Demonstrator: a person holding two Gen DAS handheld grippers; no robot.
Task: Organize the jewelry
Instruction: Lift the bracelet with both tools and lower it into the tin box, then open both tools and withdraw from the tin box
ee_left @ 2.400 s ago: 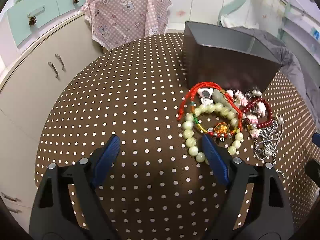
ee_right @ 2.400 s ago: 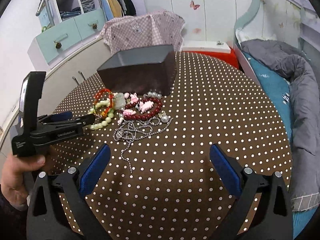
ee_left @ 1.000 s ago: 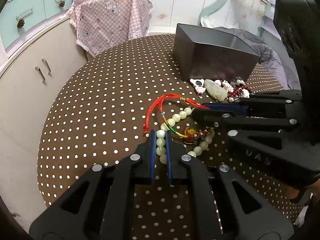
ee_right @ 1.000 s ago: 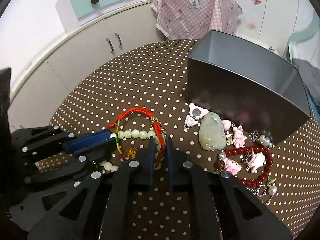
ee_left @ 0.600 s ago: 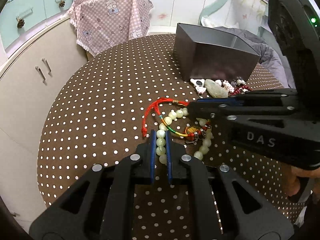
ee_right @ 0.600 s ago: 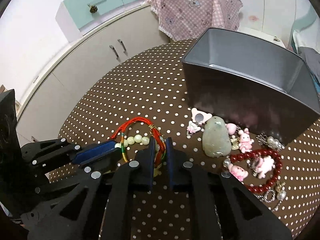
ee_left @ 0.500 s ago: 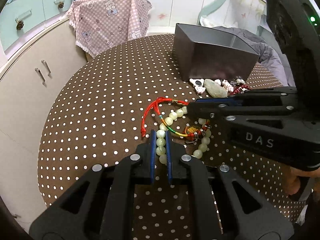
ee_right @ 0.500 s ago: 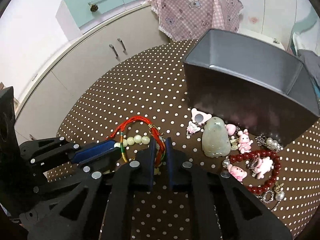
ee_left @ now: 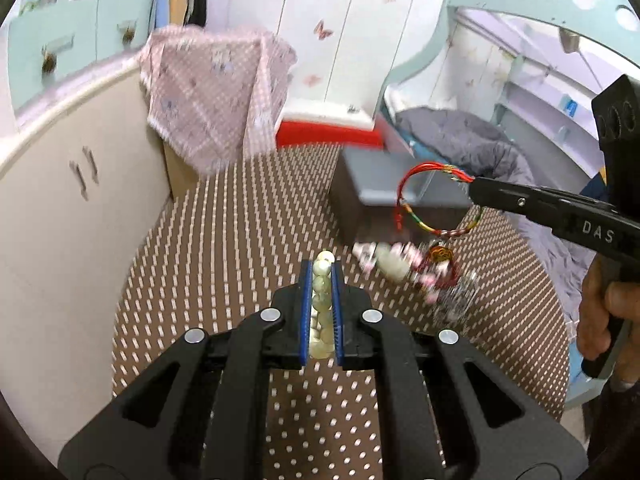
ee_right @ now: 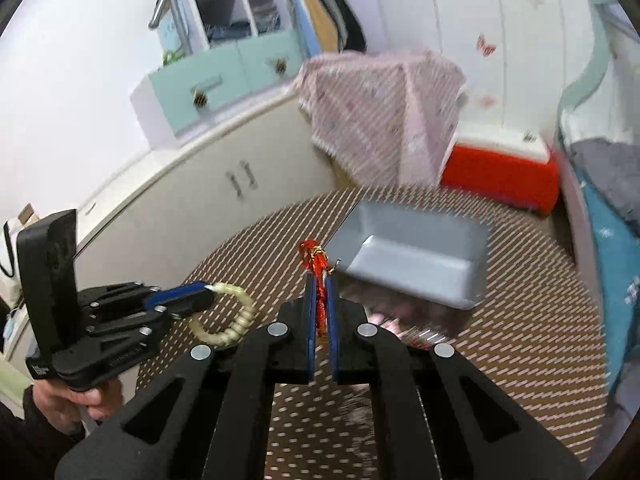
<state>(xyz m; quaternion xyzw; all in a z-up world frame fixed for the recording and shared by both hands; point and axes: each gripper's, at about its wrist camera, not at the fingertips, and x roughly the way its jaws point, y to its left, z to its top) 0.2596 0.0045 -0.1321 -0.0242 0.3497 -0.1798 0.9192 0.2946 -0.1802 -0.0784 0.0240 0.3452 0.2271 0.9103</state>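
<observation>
My left gripper (ee_left: 320,280) is shut on a pale green bead bracelet (ee_left: 321,304) and holds it above the table; it hangs as a loop in the right wrist view (ee_right: 234,322). My right gripper (ee_right: 319,288) is shut on a red cord bracelet (ee_right: 318,276), which dangles in the air in front of the grey box in the left wrist view (ee_left: 424,204). The open grey box (ee_right: 416,256) stands on the dotted table. The remaining jewelry pile (ee_left: 416,272) lies blurred in front of the box.
The brown polka-dot round table (ee_left: 240,240) carries the box. Cream cabinets (ee_left: 60,220) stand on the left, a pink checked cloth (ee_left: 216,92) hangs behind, a red box (ee_right: 500,172) is on the floor, and a bed with grey bedding (ee_left: 480,144) is on the right.
Both grippers have lifted off the table. The green bead bracelet rose with the left gripper and the red cord bracelet rose with the right, pulled apart from each other.
</observation>
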